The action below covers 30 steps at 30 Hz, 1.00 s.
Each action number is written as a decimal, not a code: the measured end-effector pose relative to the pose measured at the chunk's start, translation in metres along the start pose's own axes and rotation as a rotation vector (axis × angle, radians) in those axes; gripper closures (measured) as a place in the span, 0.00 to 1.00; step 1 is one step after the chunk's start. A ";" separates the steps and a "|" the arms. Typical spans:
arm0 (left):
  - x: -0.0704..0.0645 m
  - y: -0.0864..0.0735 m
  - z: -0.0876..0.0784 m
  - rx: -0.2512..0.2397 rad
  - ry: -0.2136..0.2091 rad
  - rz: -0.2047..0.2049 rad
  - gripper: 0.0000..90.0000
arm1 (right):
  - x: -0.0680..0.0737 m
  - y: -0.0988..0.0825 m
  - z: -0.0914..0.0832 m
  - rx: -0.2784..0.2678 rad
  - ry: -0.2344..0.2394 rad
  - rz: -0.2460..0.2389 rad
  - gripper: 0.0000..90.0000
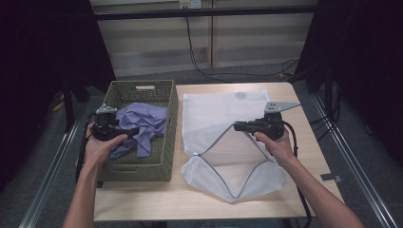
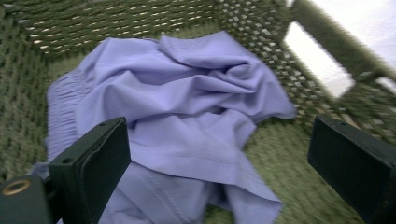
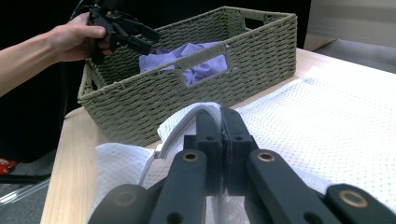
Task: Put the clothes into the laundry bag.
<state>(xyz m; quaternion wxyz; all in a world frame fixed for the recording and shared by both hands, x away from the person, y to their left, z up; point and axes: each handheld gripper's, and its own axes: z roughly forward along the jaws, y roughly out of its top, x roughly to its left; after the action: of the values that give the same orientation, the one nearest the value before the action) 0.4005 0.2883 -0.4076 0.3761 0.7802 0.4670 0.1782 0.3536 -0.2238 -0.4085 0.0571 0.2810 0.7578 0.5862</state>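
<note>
Mesh bag (image 1: 223, 142) edge pinched in closed right gripper (image 3: 220, 140), left gripper (image 2: 219, 154) wide open over lilac cloth (image 2: 187, 116)

— Any lettering, labels or numbers you can read anywhere?
— None. The woven basket (image 1: 142, 164), the white mesh bag (image 1: 223, 118) and the lilac cloth (image 2: 187, 116) all look plain
— And the table?
— The wooden table (image 1: 157, 204) carries no legible mark either
</note>
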 end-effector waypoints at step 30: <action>0.030 -0.013 0.056 0.295 0.140 0.025 0.05 | 0.000 -0.002 0.004 0.017 0.004 -0.001 0.98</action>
<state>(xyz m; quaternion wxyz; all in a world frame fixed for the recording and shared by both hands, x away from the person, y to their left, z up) 0.4435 0.2945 -0.4558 0.2219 0.8183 0.5034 0.1664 0.3546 -0.2205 -0.4117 0.0535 0.2799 0.7628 0.5804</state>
